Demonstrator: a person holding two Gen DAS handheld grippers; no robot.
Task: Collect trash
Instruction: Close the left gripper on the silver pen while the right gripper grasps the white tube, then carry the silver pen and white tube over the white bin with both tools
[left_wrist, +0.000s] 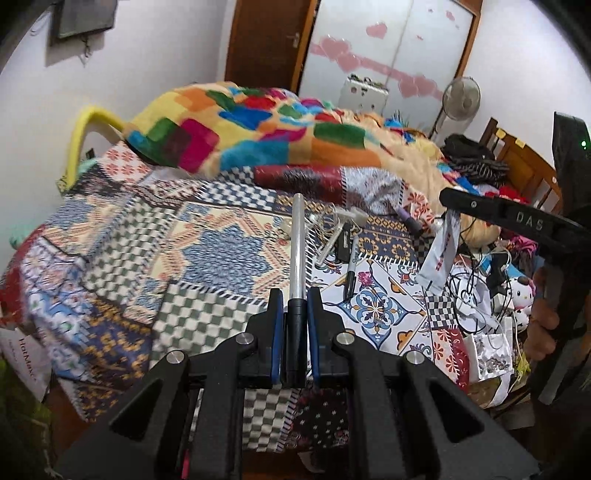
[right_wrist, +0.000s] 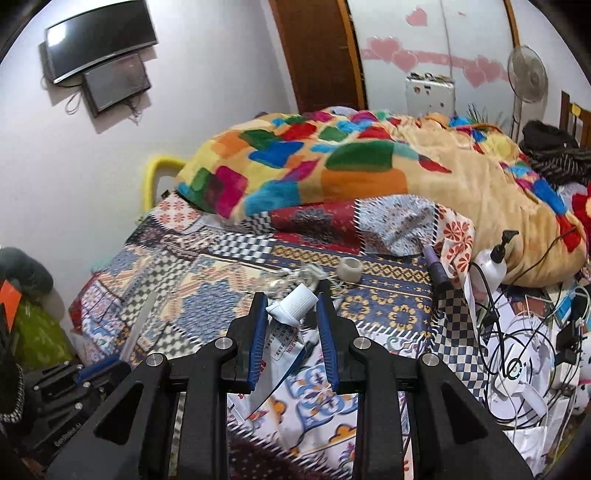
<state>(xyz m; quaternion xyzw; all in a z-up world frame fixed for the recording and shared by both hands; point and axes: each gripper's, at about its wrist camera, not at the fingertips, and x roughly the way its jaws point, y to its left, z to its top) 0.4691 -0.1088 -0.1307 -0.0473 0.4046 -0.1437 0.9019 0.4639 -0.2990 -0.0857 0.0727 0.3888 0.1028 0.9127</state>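
My left gripper (left_wrist: 295, 295) is shut on a silver pen with a black grip (left_wrist: 297, 243), held above the patterned bedsheet (left_wrist: 207, 258). My right gripper (right_wrist: 291, 299) is shut on a crumpled white toothpaste tube (right_wrist: 291, 310), its cap between the fingertips and its flat body hanging below. The right gripper with the tube (left_wrist: 441, 254) also shows at the right of the left wrist view. The left gripper and its pen (right_wrist: 136, 328) show at the lower left of the right wrist view. A black marker (left_wrist: 351, 273), a razor (left_wrist: 336, 236) and a tape roll (right_wrist: 350, 269) lie on the sheet.
A colourful blanket (left_wrist: 280, 136) is heaped at the back of the bed. Cables, a white device (right_wrist: 517, 373), a pump bottle (right_wrist: 491, 262) and soft toys (left_wrist: 521, 295) crowd the right side. A wardrobe (left_wrist: 388, 48), a fan (left_wrist: 461, 98) and a wall screen (right_wrist: 99, 37) stand behind.
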